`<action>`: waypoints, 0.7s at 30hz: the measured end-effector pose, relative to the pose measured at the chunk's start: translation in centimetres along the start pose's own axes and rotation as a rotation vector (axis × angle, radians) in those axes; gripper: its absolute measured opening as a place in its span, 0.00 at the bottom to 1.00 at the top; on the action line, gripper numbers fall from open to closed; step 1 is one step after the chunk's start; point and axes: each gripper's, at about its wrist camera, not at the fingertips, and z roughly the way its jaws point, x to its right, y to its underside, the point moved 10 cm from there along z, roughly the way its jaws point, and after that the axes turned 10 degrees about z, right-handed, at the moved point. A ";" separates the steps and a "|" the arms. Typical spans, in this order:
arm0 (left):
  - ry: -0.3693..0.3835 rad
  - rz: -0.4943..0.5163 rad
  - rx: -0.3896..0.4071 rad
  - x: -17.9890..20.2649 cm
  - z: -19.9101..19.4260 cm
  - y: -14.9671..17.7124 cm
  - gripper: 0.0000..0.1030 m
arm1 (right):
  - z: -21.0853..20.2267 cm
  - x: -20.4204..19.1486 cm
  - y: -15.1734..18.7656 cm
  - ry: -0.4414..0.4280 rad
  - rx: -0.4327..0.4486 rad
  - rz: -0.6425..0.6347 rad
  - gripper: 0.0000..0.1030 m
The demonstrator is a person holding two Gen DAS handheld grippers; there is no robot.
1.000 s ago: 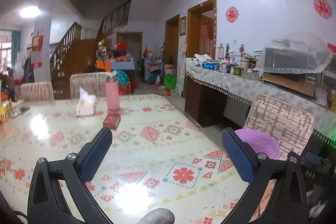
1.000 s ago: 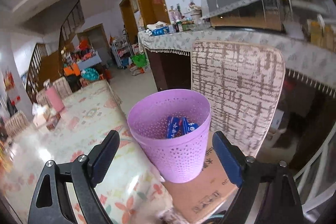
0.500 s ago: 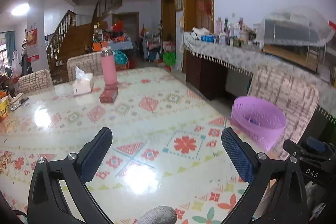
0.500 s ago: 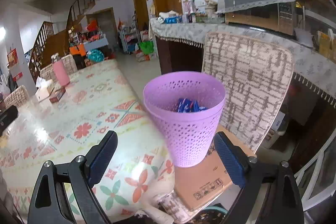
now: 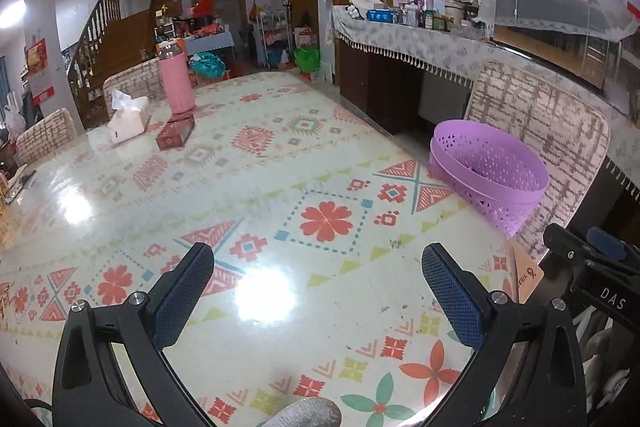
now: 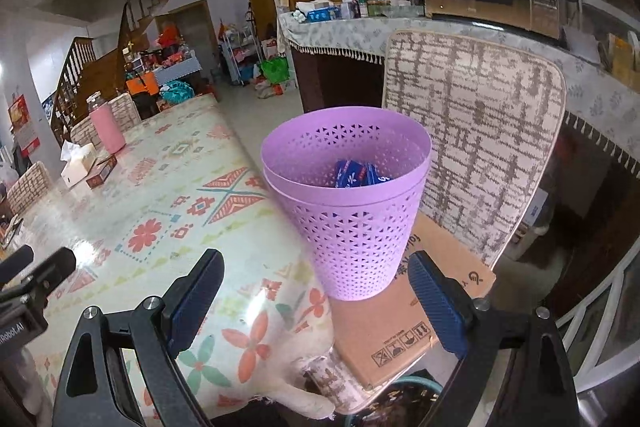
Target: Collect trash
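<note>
A purple perforated waste basket (image 6: 352, 203) stands on a cardboard box (image 6: 404, 323) on a chair beside the table, and blue wrappers (image 6: 352, 174) lie inside it. My right gripper (image 6: 316, 301) is open just in front of the basket's base, with nothing between its fingers. The left wrist view shows the same basket (image 5: 492, 175) at the table's right edge. My left gripper (image 5: 318, 289) hangs open and empty over the patterned tablecloth (image 5: 248, 203). The right tool's black body (image 5: 600, 279) shows at the right edge.
At the table's far end stand a pink bottle (image 5: 176, 83), a white tissue pack (image 5: 128, 119) and a small red box (image 5: 176, 133). A woven chair back (image 6: 472, 131) rises behind the basket. A long cluttered sideboard (image 5: 420, 39) runs along the right wall.
Both grippers have drawn back and tilted down. More tabletop shows in the left view, and the basket sits further from the right gripper and lower. Both stay open.
</note>
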 end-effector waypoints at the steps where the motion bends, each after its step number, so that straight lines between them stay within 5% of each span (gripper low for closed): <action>1: 0.004 0.001 -0.003 0.2 0.1 0.0 1.00 | 0.0 0.0 0.0 0.001 -0.001 0.001 0.93; 21: 0.042 0.014 -0.076 1.5 1.5 0.8 1.00 | 0.6 0.7 0.2 0.000 -0.020 0.009 0.93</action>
